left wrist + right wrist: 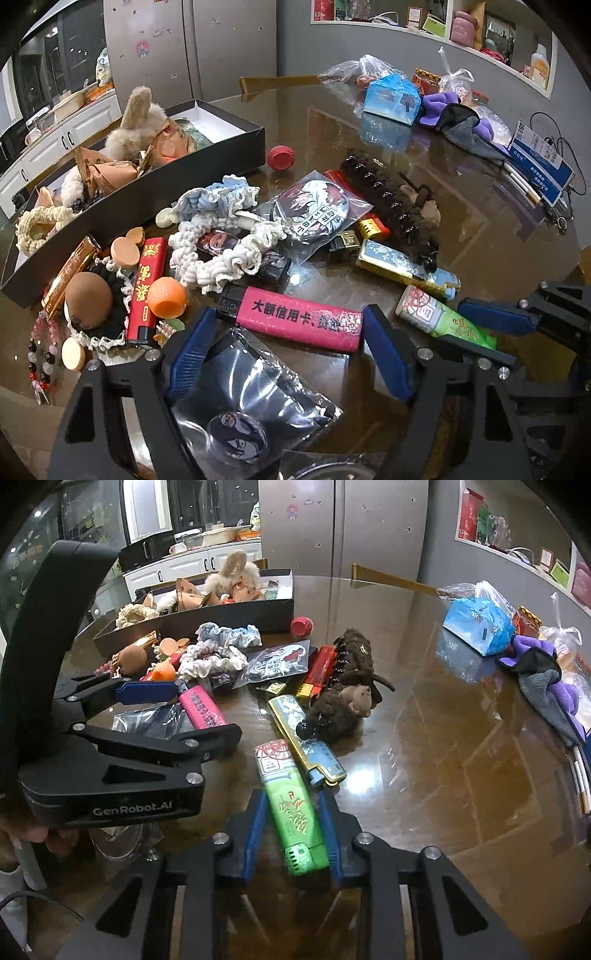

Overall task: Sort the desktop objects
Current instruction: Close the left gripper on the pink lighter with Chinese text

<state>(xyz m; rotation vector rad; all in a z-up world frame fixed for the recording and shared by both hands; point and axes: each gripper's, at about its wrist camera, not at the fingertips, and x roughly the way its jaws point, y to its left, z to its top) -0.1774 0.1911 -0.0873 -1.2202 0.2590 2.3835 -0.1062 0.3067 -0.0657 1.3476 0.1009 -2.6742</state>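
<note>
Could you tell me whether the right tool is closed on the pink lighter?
No, the right tool is closed on the green lighter; the pink lighter lies by the left tool.

We see both views under dim, warm indoor light, colours a little muddy. The glossy table [461,746] throws back soft glare streaks and mirrors the blue box [478,627] beside it. Fisheye bending curves the walls and blackens the corners. The green lighter [295,819] close to our lens looks slightly smeared
</note>
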